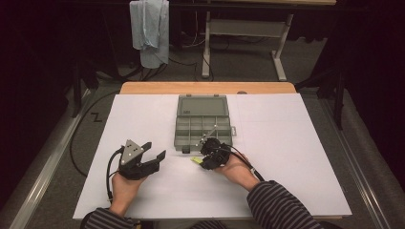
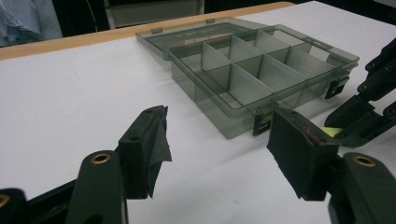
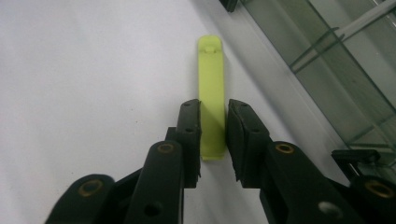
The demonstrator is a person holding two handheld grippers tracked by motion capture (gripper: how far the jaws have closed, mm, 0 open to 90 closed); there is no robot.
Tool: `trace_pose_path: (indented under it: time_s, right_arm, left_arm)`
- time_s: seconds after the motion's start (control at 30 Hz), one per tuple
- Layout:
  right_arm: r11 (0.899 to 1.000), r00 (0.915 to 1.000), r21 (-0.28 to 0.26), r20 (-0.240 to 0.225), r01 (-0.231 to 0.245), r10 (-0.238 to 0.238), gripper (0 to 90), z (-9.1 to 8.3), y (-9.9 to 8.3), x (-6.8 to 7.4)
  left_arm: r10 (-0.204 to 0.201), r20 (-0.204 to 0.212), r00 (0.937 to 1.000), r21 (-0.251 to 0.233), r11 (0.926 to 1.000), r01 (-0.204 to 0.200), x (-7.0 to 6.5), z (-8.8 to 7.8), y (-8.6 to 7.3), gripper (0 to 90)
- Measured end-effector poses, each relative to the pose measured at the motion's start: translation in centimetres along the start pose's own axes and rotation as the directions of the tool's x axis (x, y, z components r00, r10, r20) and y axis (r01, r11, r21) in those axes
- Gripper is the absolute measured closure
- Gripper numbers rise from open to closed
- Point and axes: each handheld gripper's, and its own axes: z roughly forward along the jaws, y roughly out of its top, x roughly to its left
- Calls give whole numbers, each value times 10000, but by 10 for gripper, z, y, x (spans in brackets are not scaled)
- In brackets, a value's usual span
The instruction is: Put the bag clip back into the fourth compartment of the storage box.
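Observation:
A yellow-green plastic strip (image 3: 212,84) lies flat on the white table sheet, just in front of a clear grey compartment box (image 1: 203,129). My right gripper (image 3: 213,135) straddles the strip's near end, with the pads against its two long edges. From above, that gripper (image 1: 201,159) sits at the box's front edge and the strip (image 1: 195,161) pokes out to its left. My left gripper (image 1: 155,149) rests on the table left of the box, jaws wide apart and empty. In the left gripper view, my own gripper (image 2: 217,144) faces the box (image 2: 261,70), and the strip (image 2: 332,132) shows at the right.
The box's lid (image 1: 201,106) lies open and flat behind it. A thin pale rod (image 1: 210,132) lies across some compartments. The white sheet (image 1: 296,143) covers a wooden table. Beyond the far edge hang a blue cloth (image 1: 150,28) and a table frame (image 1: 243,28).

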Motion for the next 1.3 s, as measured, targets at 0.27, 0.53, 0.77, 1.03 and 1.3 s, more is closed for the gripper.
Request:
trace_pose_path:
  time_s: [0.27, 0.53, 0.77, 1.03, 1.3]
  right_arm:
    - [9996, 9993, -50, 267, 274, -273, 796, 0, 0, 4]
    - [9991, 9991, -247, 250, 348, -341, 797, -4, 0, 5]
    - [9987, 9995, -435, 192, 266, -258, 797, -11, -2, 3]
    - [9982, 9996, -567, 217, 197, -185, 797, -17, -3, 2]
    - [9968, 9999, -802, 168, 22, -9, 797, -26, -6, -3]
  left_arm:
    - [-18, -4, 10000, 6, 10000, 18, 0, 0, 0, 372]
    - [-15, 0, 10000, 3, 10000, 15, 0, 0, 0, 373]
    - [-1, -9, 10000, 15, 10000, 1, 0, 0, 0, 373]
    - [-16, -8, 10000, 19, 10000, 16, 0, 0, 0, 373]
    - [-21, -11, 10000, 9, 10000, 21, 0, 0, 0, 373]
